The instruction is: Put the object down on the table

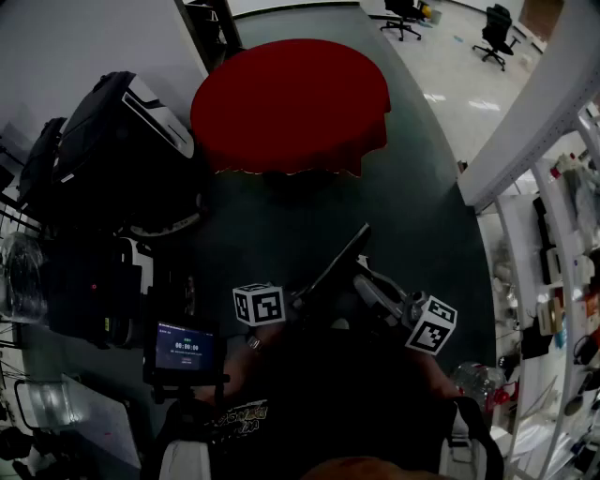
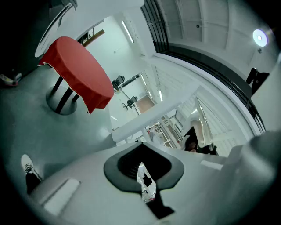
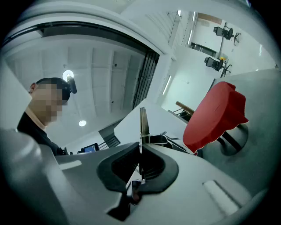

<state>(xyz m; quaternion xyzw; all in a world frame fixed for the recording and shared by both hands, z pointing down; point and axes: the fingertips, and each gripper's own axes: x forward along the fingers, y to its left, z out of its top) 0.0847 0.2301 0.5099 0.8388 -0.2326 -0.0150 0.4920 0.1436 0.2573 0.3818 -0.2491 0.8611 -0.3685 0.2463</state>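
Note:
A thin, flat, dark plate-like object (image 1: 337, 264) is held up in the air, slanting toward the round table with a red cloth (image 1: 291, 94). In the right gripper view I see it edge-on as a slim metal strip (image 3: 142, 125). My right gripper (image 3: 140, 163) is shut on its lower edge. In the head view that right gripper (image 1: 367, 286) sits at the bottom centre. My left gripper (image 1: 298, 302) is beside it, left of the plate. The left gripper (image 2: 147, 182) shows a narrow gap between its pads with nothing in it. The plate (image 2: 203, 125) stands off to its right. The red table (image 2: 77, 66) lies well ahead.
Black bags (image 1: 112, 131) pile up at the left. A small screen on a stand (image 1: 185, 352) is near my left side. White shelving (image 1: 553, 281) with clutter runs along the right, and a plastic bottle (image 1: 478, 380) is low right. Office chairs (image 1: 403, 14) stand far back.

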